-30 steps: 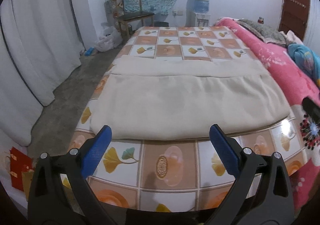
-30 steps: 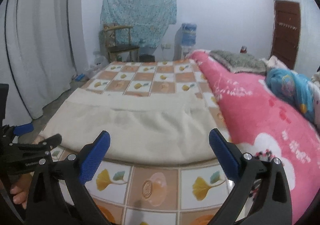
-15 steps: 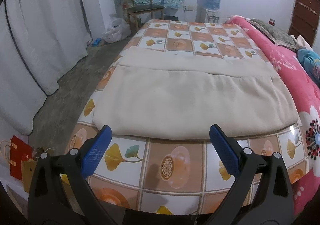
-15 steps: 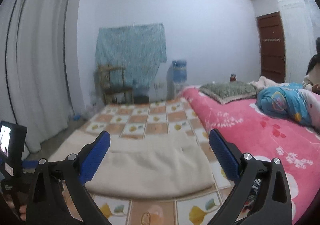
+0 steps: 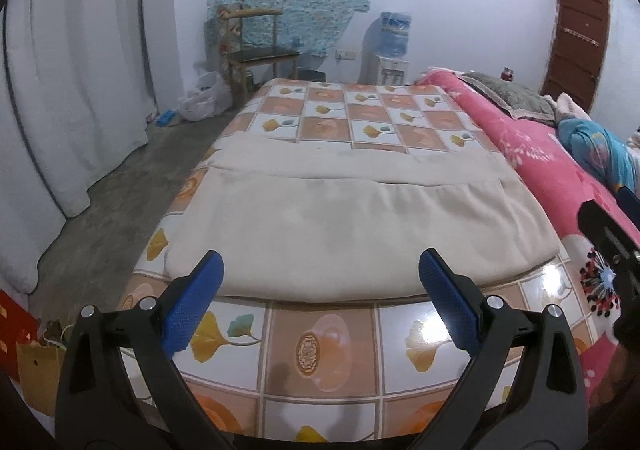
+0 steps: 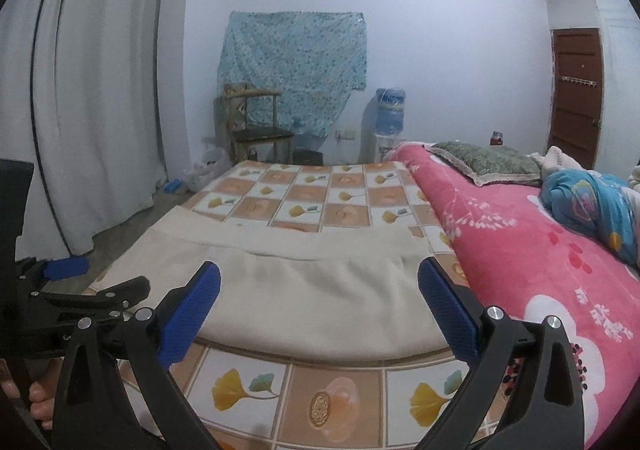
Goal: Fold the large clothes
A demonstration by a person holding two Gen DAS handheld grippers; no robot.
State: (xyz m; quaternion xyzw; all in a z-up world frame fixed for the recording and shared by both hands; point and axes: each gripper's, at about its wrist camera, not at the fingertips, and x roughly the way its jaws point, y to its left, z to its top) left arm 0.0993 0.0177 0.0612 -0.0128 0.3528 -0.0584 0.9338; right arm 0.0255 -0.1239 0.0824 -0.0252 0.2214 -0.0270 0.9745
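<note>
**Both grippers wide above the near edge, cream garment untouched**

The large cream-coloured fleece garment lies flat across the near part of the bed with the glossy orange-and-white ginkgo-leaf checked cover, one layer doubled over another so that a horizontal fold line runs across it toward the far side. Its near hem sits just back from the bed's near edge, leaving a strip of bare checked cover in front.

The left gripper hangs over that strip, its blue-padded fingers spread far apart and holding nothing — the garment's near hem lies just beyond and between the tips. The right gripper is likewise splayed wide and empty, poised over the near edge toward the garment's right end, the cloth lying ahead of it. In the right wrist view the left gripper shows at the left margin, beside the garment's left end.

Along the bed's right edge lies a pink flowered blanket, touching the garment's right end. On it rest a grey-green patterned pillow and a bundled blue printed cloth — both well apart from the garment.
</note>
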